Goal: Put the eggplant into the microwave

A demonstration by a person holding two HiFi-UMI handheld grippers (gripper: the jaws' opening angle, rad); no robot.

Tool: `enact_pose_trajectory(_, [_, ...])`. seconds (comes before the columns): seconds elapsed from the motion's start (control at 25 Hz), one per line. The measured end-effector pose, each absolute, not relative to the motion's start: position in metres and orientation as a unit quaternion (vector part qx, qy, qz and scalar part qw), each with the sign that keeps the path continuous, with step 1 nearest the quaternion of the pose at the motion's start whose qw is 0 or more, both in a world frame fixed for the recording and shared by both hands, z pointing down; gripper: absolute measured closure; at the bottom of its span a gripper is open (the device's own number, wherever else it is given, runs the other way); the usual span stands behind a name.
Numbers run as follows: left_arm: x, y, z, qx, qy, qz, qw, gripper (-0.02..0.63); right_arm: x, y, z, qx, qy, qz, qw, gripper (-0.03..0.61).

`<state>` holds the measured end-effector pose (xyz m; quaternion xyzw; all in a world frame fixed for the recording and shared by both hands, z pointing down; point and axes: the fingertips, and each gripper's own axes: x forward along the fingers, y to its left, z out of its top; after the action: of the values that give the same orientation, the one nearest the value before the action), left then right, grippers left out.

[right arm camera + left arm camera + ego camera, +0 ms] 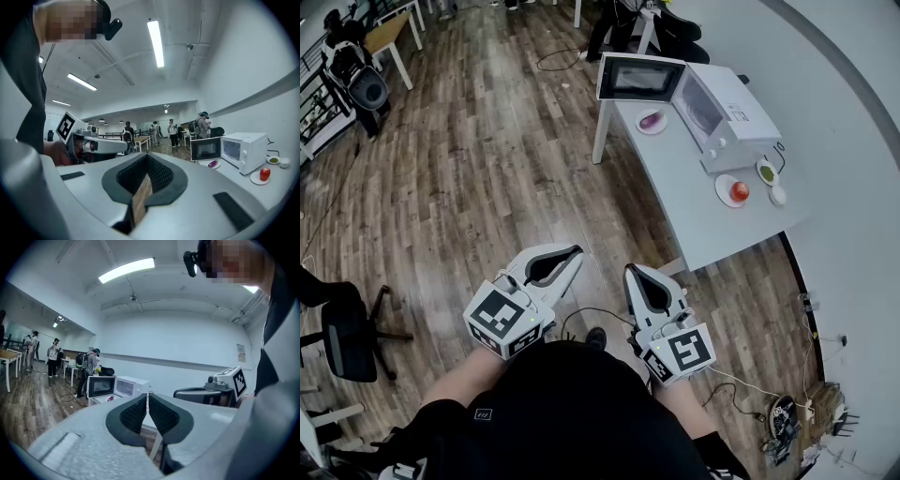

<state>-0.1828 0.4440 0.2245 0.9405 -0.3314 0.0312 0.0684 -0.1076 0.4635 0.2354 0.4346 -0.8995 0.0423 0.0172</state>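
Two grippers sat near your waist: your left gripper (572, 252) and right gripper (633, 271) each had jaws pressed together, empty. Well ahead, the eggplant (650, 120) lay on a plate (662, 127) on the white table (694, 206), just beside the open microwave (736, 117).

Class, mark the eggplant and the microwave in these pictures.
eggplant (650, 120): head view, middle of its purple body.
microwave (741, 108): head view, its white top panel.

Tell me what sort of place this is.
Probably an open-plan office or lab: a white table carrying a microwave, a rolling chair on plank flooring, and strip lights overhead.
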Motion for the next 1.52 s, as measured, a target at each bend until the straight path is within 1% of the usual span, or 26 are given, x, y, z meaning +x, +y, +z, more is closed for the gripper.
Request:
enact_pose_trajectory(0.32, [-0.175, 0.447, 0.224, 0.936, -0.344, 0.044, 0.052, 0.591, -0.097, 0.463, 0.236, 0.431, -0.901, 0.046, 0.004, 0.565])
enact_pose_trajectory(0.68, [-0.126, 0.439, 0.226, 0.929, -0.363, 0.061, 0.044, 0.591, -0.036, 0.459, 0.244, 0.42, -0.905, 0.062, -0.031, 0.564])
enact_pose_trajectory(0.88, [-0.098, 0.438, 0.226, 0.927, -0.366, 0.068, 0.041, 0.591, -0.003, 0.457, 0.25, 0.418, -0.905, 0.065, -0.032, 0.563])
enact_pose_trajectory(1.08, [-0.076, 0.428, 0.234, 0.928, -0.361, 0.074, 0.051, 0.592, 0.013, 0.444, 0.257, 0.413, -0.907, 0.077, -0.026, 0.561])
enact_pose_trajectory(1.52, [-0.07, 0.371, 0.242, 0.931, -0.356, 0.053, 0.055, 0.592, 0.024, 0.389, 0.261, 0.424, -0.903, 0.069, -0.011, 0.56])
